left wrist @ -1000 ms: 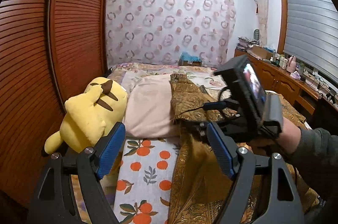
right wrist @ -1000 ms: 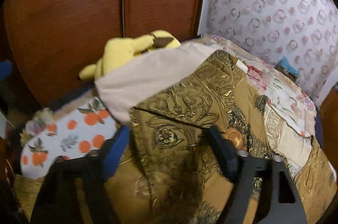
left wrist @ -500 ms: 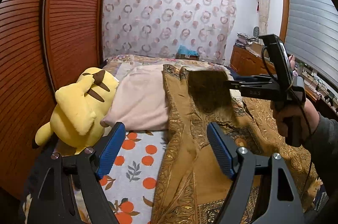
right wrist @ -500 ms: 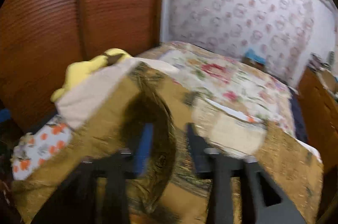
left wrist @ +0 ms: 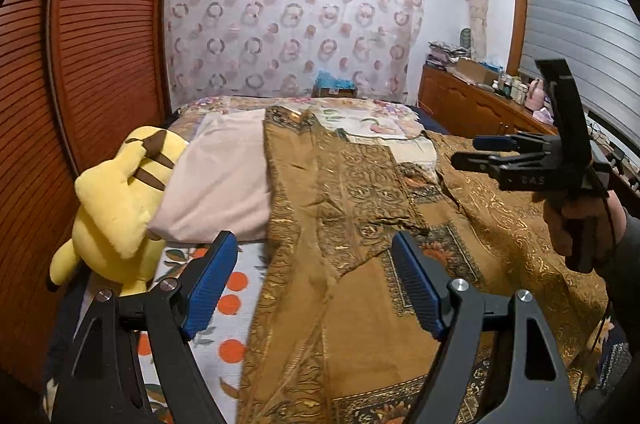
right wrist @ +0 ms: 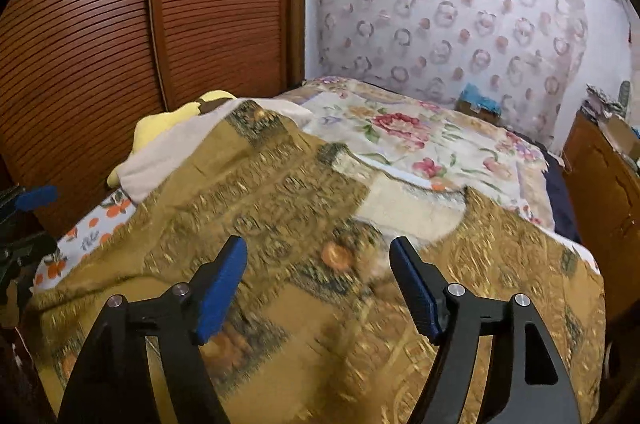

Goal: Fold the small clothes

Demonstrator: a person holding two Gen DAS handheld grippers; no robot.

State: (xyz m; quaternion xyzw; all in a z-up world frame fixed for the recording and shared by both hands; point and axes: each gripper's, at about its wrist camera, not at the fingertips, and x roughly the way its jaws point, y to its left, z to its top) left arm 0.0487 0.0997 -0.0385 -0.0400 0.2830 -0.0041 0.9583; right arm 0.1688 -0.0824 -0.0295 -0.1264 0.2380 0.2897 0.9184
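Since half a second ago our right gripper (right wrist: pixel 318 284) has let go of the raised flap of the mustard-gold brocade garment with dark patterned panels (left wrist: pixel 360 224), and that flap now lies folded flat across the cloth. Both of our tools stand with fingers spread wide and nothing between them. Our left gripper (left wrist: pixel 312 280) hovers above the garment's near edge, which runs from 6 o'clock up to 12 o'clock in its view. In that same view the right gripper (left wrist: pixel 476 150) shows at 3 o'clock, held in our right hand (left wrist: pixel 580 220), its blue-padded fingers apart above the cloth. The garment lies spread over the bed, partly covering a pale pink pillow (left wrist: pixel 220 184) at 10 o'clock. A yellow plush toy with brown stripes (left wrist: pixel 116 208) leans beside the pillow at 9 o'clock, against the slatted reddish-brown wooden wardrobe door (left wrist: pixel 100 44). A white sheet with orange fruit print (left wrist: pixel 232 308) shows beneath, at 7 o'clock. In the right wrist view the garment is motion-blurred, and a floral quilt (right wrist: pixel 420 140) lies beyond it at 1 o'clock.
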